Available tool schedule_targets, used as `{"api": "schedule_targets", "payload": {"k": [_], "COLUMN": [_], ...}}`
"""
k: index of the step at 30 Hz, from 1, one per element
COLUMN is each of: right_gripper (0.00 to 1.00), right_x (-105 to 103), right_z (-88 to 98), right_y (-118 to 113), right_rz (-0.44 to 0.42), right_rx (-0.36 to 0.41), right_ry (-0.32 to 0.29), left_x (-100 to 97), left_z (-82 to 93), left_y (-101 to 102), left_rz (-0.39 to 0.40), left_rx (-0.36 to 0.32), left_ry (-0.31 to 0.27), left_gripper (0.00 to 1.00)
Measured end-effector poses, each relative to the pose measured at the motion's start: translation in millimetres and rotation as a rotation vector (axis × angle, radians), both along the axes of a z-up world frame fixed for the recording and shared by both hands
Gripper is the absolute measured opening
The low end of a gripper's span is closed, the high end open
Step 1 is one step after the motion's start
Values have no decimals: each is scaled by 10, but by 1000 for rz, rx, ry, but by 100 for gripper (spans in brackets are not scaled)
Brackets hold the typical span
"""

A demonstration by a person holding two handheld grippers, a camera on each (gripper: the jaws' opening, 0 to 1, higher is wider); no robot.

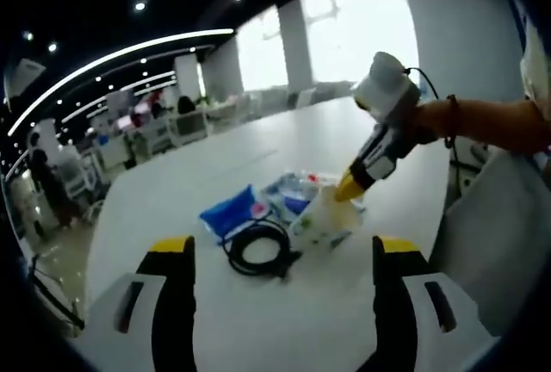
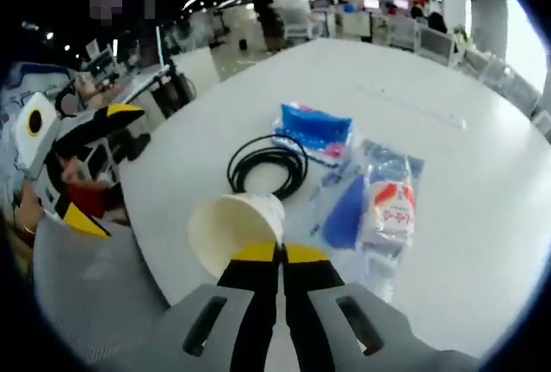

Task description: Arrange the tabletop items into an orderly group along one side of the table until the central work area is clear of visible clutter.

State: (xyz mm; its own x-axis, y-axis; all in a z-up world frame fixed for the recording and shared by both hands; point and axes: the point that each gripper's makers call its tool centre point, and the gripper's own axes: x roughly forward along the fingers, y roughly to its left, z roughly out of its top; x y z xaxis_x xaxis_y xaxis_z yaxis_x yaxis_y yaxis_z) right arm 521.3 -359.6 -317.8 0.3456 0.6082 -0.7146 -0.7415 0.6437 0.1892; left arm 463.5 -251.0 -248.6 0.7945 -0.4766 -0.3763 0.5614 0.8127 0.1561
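Observation:
My right gripper [image 2: 277, 253] is shut on the rim of a white paper cup [image 2: 234, 230], which lies tilted with its mouth toward the camera. In the left gripper view the right gripper [image 1: 348, 189] reaches in from the right, holding the cup [image 1: 323, 219] just over the pile. A coiled black cable [image 2: 267, 164] [image 1: 258, 248] lies beside the cup. Behind it sits a blue packet [image 2: 314, 127] [image 1: 227, 213]. Clear bags [image 2: 387, 204] [image 1: 293, 191] hold a red-and-white pack and blue items. My left gripper [image 1: 284, 247] [image 2: 102, 165] stands open and holds nothing, short of the cable.
The white table [image 2: 448, 105] [image 1: 258, 144] stretches bare beyond the pile. Office chairs [image 1: 185, 127] and desks stand past its far edge, and a person [image 2: 267, 10] stands in the background. The near table edge [image 2: 142, 217] runs beside the left gripper.

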Motion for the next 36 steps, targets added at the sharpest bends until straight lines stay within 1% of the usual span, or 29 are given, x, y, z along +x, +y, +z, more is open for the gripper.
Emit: {"api": "schedule_targets", "payload": {"k": [1, 2, 4, 6, 9, 10, 12, 13, 15, 16, 17, 18, 19, 22, 25, 26, 31, 33, 36], "right_gripper": [1, 1, 1, 1, 1, 1, 1, 1, 1, 1, 1, 1, 1, 1, 1, 1, 1, 1, 1], "right_x": [-43, -61, -127, -153, -219, -241, -308, -329, -369, -389, -406, -422, -431, -471, -516, -522, -592, -627, -658], "right_z": [9, 17, 17, 25, 40, 52, 98, 121, 175, 203, 223, 242, 249, 263, 286, 293, 325, 341, 381], "right_y": [10, 18, 24, 25, 37, 45, 81, 97, 132, 147, 160, 174, 181, 196, 225, 232, 259, 273, 287], "right_rz": [-2, 2, 2, 5, 15, 17, 20, 22, 19, 25, 31, 34, 34, 38, 54, 58, 90, 104, 120], "right_rx": [11, 17, 23, 22, 27, 33, 63, 77, 110, 122, 130, 137, 140, 136, 138, 139, 123, 121, 117], "right_ry": [28, 35, 71, 76, 101, 111, 147, 160, 189, 200, 204, 211, 215, 235, 250, 250, 250, 255, 252], "left_x": [-6, -16, -24, -29, -48, -59, -79, -98, -122, -124, -128, -125, -136, -163, -180, -196, -239, -239, -254], "left_z": [-10, -26, -13, 22, 29, 11, -26, -35, -17, -13, -7, -9, -27, -46, -46, -64, -99, -92, -110], "left_y": [-11, -21, -40, -82, -130, -140, -164, -186, -241, -243, -252, -252, -258, -299, -335, -355, -415, -427, -447], "left_rz": [-9, -17, -27, -46, -68, -75, -91, -107, -129, -132, -136, -143, -151, -171, -194, -208, -246, -251, -265], "left_rx": [12, 28, 32, 24, 13, 20, 45, 46, 11, 15, 27, 57, 77, 76, 102, 118, 156, 151, 165], "left_ry": [0, 4, -3, -21, -22, -14, -5, 2, 8, 4, -6, -21, -20, -10, -29, -26, -31, -33, -32], "left_gripper": [81, 81, 80, 81, 81, 81, 80, 79, 77, 77, 77, 77, 77, 76, 75, 75, 73, 73, 70]}}
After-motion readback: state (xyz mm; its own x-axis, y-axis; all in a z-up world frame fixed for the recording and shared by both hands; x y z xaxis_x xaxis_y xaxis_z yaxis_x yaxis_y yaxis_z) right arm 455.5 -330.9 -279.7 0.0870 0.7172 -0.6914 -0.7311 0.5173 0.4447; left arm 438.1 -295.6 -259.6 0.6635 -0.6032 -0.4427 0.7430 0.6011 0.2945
